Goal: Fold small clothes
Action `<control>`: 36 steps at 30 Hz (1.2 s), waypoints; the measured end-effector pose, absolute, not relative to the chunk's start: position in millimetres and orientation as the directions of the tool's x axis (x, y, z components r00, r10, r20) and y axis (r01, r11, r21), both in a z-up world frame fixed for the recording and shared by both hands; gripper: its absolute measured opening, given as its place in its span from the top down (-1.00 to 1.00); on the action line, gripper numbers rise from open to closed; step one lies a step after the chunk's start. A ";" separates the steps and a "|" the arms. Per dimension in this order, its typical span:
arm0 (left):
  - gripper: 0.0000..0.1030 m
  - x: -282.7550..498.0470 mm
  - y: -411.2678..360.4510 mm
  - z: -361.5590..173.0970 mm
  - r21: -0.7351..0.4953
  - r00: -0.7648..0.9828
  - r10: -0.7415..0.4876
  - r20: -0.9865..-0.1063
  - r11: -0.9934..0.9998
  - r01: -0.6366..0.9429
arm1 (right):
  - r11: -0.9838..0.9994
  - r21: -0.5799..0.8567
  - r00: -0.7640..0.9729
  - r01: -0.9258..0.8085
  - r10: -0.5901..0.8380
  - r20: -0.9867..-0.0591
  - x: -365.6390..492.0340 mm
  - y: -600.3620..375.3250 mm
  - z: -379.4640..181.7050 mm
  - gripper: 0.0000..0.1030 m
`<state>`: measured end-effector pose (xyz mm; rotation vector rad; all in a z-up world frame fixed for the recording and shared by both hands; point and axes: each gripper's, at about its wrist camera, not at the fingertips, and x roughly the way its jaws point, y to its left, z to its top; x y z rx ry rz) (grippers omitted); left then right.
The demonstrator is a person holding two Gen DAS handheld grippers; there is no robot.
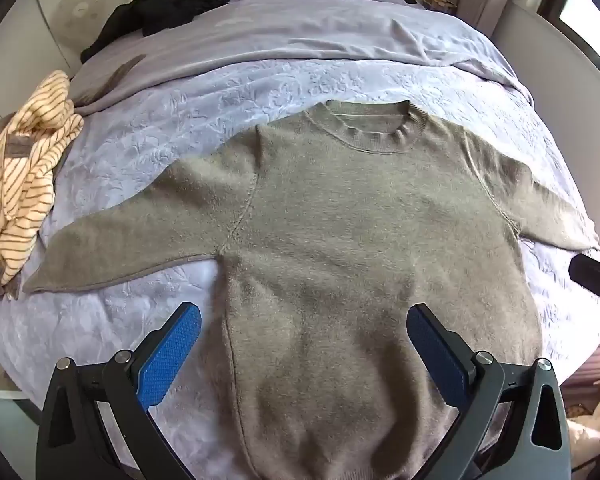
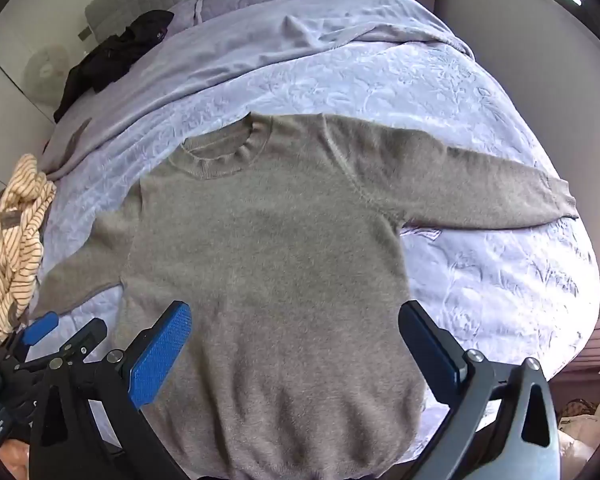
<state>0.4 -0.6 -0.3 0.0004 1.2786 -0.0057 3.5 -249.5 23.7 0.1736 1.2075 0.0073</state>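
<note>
While the grey-brown knitted sweater lies flat, your left gripper and right gripper hover empty with fingers spread; fold a sleeve inward next.

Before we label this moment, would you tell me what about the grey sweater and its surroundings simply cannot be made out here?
- Grey sweater hem: cut off by the bottom edge and the open left gripper in the left wrist view; likewise under the open right gripper in the right wrist view.
- Sweater's right cuff: squeezed into the fisheye edge, left wrist view.
- Black clothes: too small and dark to identify.
- Striped garment: crumpled, type unclear.
</note>
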 end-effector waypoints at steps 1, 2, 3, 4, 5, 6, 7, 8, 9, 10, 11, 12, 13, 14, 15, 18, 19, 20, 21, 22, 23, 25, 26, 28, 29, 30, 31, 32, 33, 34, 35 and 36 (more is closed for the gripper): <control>-1.00 1.4 -0.9 -1.3 0.000 0.284 -0.006 -0.959 1.000 0.020 | 0.987 0.135 0.352 0.086 0.097 -0.931 4.6 -249.2 22.9 -1.00; -1.00 3.3 -0.6 -2.8 -0.004 0.275 -0.013 -0.961 0.999 0.033 | 0.987 0.135 0.346 0.084 0.098 -0.933 6.4 -248.7 22.0 -1.00; -1.00 6.1 0.1 -5.1 -0.012 0.260 -0.024 -0.965 0.999 0.047 | 0.988 0.132 0.339 0.081 0.097 -0.936 9.2 -247.8 21.1 -1.00; -1.00 1.2 0.5 -2.5 -0.009 0.285 -0.020 -0.958 0.999 0.043 | 0.989 0.130 0.334 0.076 0.098 -0.937 13.0 -246.7 20.4 -1.00; -1.00 -1.7 -6.0 -0.5 0.018 0.300 0.006 -0.954 0.999 0.037 | 0.983 0.163 0.396 0.080 0.118 -0.910 5.4 -251.9 25.6 -1.00; -1.00 -3.3 -6.1 2.6 0.022 0.317 0.008 -0.948 0.999 0.040 | 0.983 0.166 0.400 0.076 0.123 -0.908 5.0 -253.0 26.1 -1.00; -1.00 -12.8 -8.7 8.9 0.029 0.357 0.015 -0.934 0.999 0.033 | 0.983 0.171 0.403 0.071 0.129 -0.906 4.8 -254.0 28.7 -1.00; -1.00 -14.8 -7.7 11.6 0.035 0.366 0.021 -0.930 0.999 0.033 | 0.983 0.171 0.403 0.071 0.129 -0.906 4.9 -253.7 29.8 -1.00; -1.00 -12.0 -11.1 14.3 0.039 0.355 0.026 -0.934 0.999 0.028 | 0.983 0.168 0.402 0.075 0.124 -0.907 5.2 -252.3 31.4 -1.00; -1.00 -10.4 -8.9 14.5 0.018 0.351 0.009 -0.936 1.000 0.022 | 0.983 0.165 0.402 0.079 0.120 -0.908 3.9 -251.9 31.4 -1.00; -1.00 -8.7 -12.7 18.5 0.002 0.348 -0.003 -0.937 1.000 0.014 | 0.985 0.152 0.397 0.085 0.107 -0.912 5.1 -247.2 30.4 -1.00; -1.00 -9.6 -11.4 20.9 -0.007 0.354 -0.011 -0.935 1.000 0.010 | 0.986 0.143 0.392 0.084 0.099 -0.915 7.8 -246.3 30.3 -1.00; -1.00 -11.3 -10.1 23.3 -0.008 0.364 -0.009 -0.931 1.000 0.003 | 0.985 0.149 0.395 0.083 0.105 -0.913 7.1 -245.9 29.9 -1.00; -1.00 -11.7 -9.5 25.3 -0.006 0.371 -0.004 -0.928 1.000 -0.005 | 0.985 0.153 0.398 0.082 0.108 -0.911 6.6 -245.5 29.7 -1.00; -1.00 -13.2 -7.7 28.1 -0.006 0.383 0.001 -0.924 1.000 -0.018 | 0.984 0.158 0.401 0.080 0.113 -0.909 6.1 -244.7 29.3 -1.00; -1.00 -13.1 -5.8 33.4 -0.012 0.390 -0.007 -0.921 1.000 -0.009 | 0.982 0.178 0.409 0.062 0.138 -0.902 3.7 -242.0 29.9 -1.00; -1.00 -12.8 -5.7 34.8 -0.020 0.391 -0.017 -0.920 1.000 -0.002 | 0.980 0.191 0.412 0.057 0.151 -0.899 3.0 -242.0 29.4 -1.00; -1.00 -12.7 -6.1 35.8 -0.029 0.391 -0.027 -0.920 1.000 0.002 | 0.978 0.203 0.415 0.054 0.163 -0.895 2.9 -242.8 29.3 -1.00; -1.00 -12.5 -6.4 37.3 -0.032 0.393 -0.030 -0.919 0.999 0.003 | 0.975 0.218 0.419 0.047 0.179 -0.890 2.7 -242.3 29.6 -1.00; -1.00 -12.6 -6.9 38.7 -0.027 0.396 -0.025 -0.918 1.000 0.001 | 0.972 0.231 0.422 0.039 0.194 -0.886 1.8 -241.2 29.7 -1.00; -1.00 -12.9 -7.3 40.8 -0.024 0.404 -0.021 -0.915 1.000 -0.001 | 0.970 0.243 0.424 0.026 0.210 -0.881 1.0 -240.4 29.9 -1.00; -1.00 -12.0 -7.4 44.6 -0.024 0.409 -0.023 -0.912 1.000 0.002 | 0.973 0.228 0.429 0.017 0.199 -0.881 -1.1 -237.3 30.9 -1.00; -1.00 -12.0 -7.0 44.9 -0.032 0.405 -0.030 -0.914 0.999 0.004 | 0.977 0.214 0.432 0.017 0.186 -0.882 -1.7 -236.1 31.9 -1.00; -1.00 -11.9 -7.1 45.1 -0.063 0.399 -0.064 -0.915 0.998 0.015 | 0.981 0.190 0.426 0.026 0.162 -0.890 -1.8 -235.8 32.8 -1.00; -1.00 -11.7 -7.6 44.9 -0.054 0.398 -0.056 -0.916 0.998 0.016 | 0.982 0.187 0.423 0.031 0.157 -0.892 -1.2 -237.6 32.8 -1.00; -1.00 -11.5 -8.0 44.7 -0.048 0.397 -0.050 -0.917 0.999 0.015 | 0.982 0.186 0.420 0.039 0.153 -0.894 -1.0 -239.8 32.7 -1.00; -1.00 -10.8 -6.9 44.4 -0.042 0.395 -0.043 -0.918 0.999 0.012 | 0.982 0.185 0.416 0.046 0.149 -0.897 -1.1 -241.5 32.4 -1.00; -1.00 -10.5 -5.9 44.4 -0.042 0.395 -0.042 -0.918 0.999 0.009 | 0.981 0.184 0.409 0.055 0.146 -0.901 -0.6 -243.5 31.6 -1.00; -1.00 -10.7 -6.6 44.2 -0.038 0.395 -0.037 -0.918 0.999 0.005 | 0.981 0.182 0.408 0.062 0.141 -0.902 -0.9 -244.8 31.3 -1.00; -1.00 -10.7 -5.6 44.2 -0.026 0.396 -0.023 -0.918 1.000 -0.003 | 0.982 0.176 0.406 0.072 0.133 -0.904 -1.2 -245.7 31.1 -1.00; -1.00 -10.7 -4.9 44.5 -0.008 0.397 -0.003 -0.918 1.000 -0.013 | 0.982 0.174 0.403 0.076 0.129 -0.906 -0.8 -247.3 30.6 -1.00; -1.00 -10.2 -3.7 44.8 0.010 0.398 0.018 -0.917 1.000 -0.023 | 0.981 0.173 0.400 0.083 0.126 -0.908 -1.1 -248.3 30.4 -1.00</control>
